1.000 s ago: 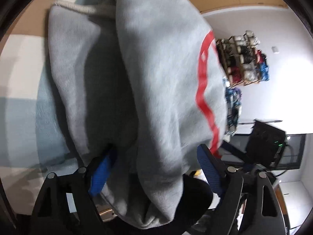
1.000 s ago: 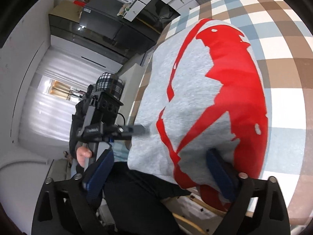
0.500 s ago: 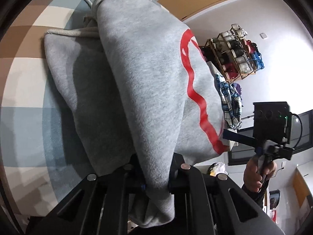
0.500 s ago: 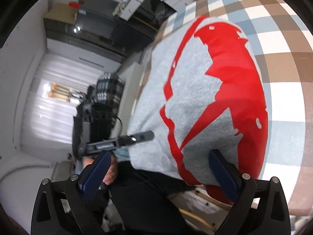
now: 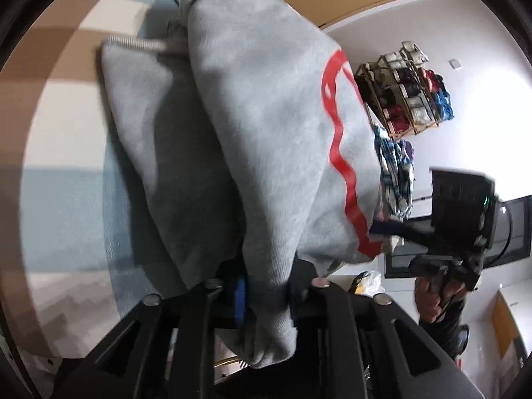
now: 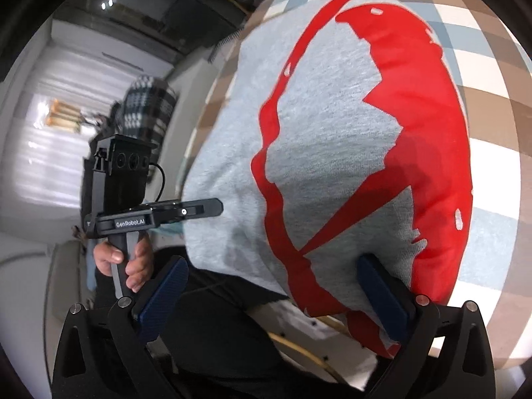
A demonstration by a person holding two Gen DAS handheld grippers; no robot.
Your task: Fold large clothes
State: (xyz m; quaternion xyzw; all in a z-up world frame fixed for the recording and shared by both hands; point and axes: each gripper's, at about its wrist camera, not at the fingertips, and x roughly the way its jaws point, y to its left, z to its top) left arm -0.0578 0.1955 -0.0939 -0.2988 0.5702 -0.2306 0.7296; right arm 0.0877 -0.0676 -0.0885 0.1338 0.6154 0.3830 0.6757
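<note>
My left gripper was clamped on a bunched edge of the grey sweatshirt, its jaws having just eased slightly apart with the fabric still pinched between them. The sweatshirt lay folded over on the checked cloth, its drawstring cord at the far end from that gripper. My right gripper stood spread wide at the sweatshirt's near edge; its right finger lay against the red print, its left finger clear of the fabric. My hand held the left gripper's handle just beside the sweatshirt.
</note>
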